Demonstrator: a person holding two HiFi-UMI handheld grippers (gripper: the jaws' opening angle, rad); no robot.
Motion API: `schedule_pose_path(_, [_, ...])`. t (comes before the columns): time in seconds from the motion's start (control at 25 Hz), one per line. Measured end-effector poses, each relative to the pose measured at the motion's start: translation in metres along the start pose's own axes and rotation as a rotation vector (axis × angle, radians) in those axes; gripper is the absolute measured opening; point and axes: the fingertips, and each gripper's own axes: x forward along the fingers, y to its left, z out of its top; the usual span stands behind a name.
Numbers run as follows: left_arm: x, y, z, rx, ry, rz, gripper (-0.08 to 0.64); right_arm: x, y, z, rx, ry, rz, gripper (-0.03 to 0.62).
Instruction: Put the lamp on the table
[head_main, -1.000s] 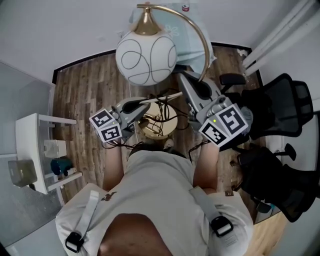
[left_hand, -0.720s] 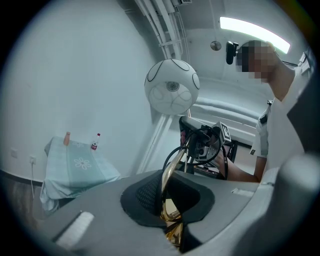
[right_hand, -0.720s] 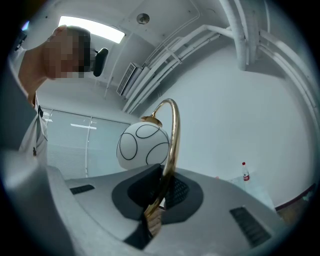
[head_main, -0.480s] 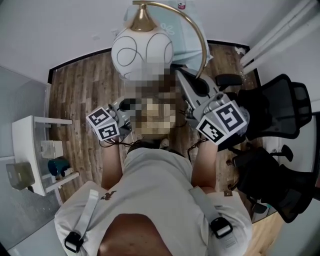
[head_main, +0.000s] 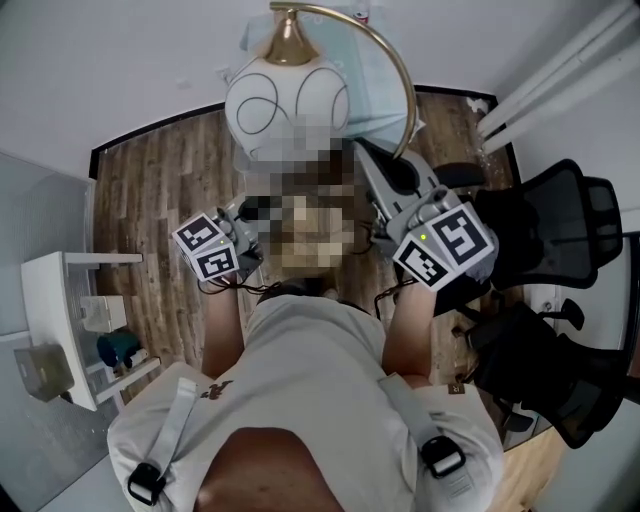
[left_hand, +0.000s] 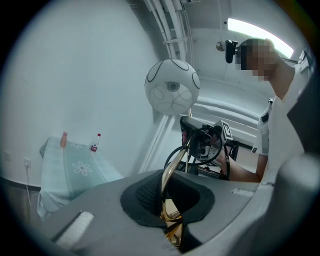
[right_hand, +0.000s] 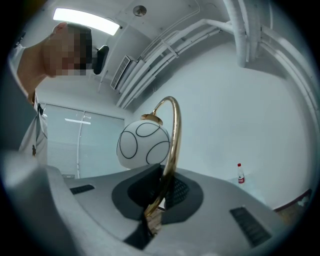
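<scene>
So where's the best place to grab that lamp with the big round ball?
The thin gold stem, low down, one gripper from each side, as the left gripper and right gripper do here. It fits between jaws; the white globe is too round and wide.

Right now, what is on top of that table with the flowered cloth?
A red-capped bottle and a pinkish object stand on the table. The left gripper hides its near edge. The lamp is not on it.
</scene>
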Motion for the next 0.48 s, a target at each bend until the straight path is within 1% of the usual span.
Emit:
schedule_pose_path(0.12, [0.004,0.029,0.014,-0.006,0.005,-0.013,0.026,0.028,-0.016,0.001,0.001,0.006,-0.015,0.002])
schedule_pose_path(0.32, [0.008,0.057,0.022,-0.003,0.012,-0.030,0.026,0.051,-0.030,0.002,-0.004,0.010,-0.029,0.002])
schedule_pose_path(0.48, [0.005,0.085,0.035,-0.012,0.014,-0.044,0.026,0.081,-0.040,0.000,-0.005,0.015,-0.039,0.002])
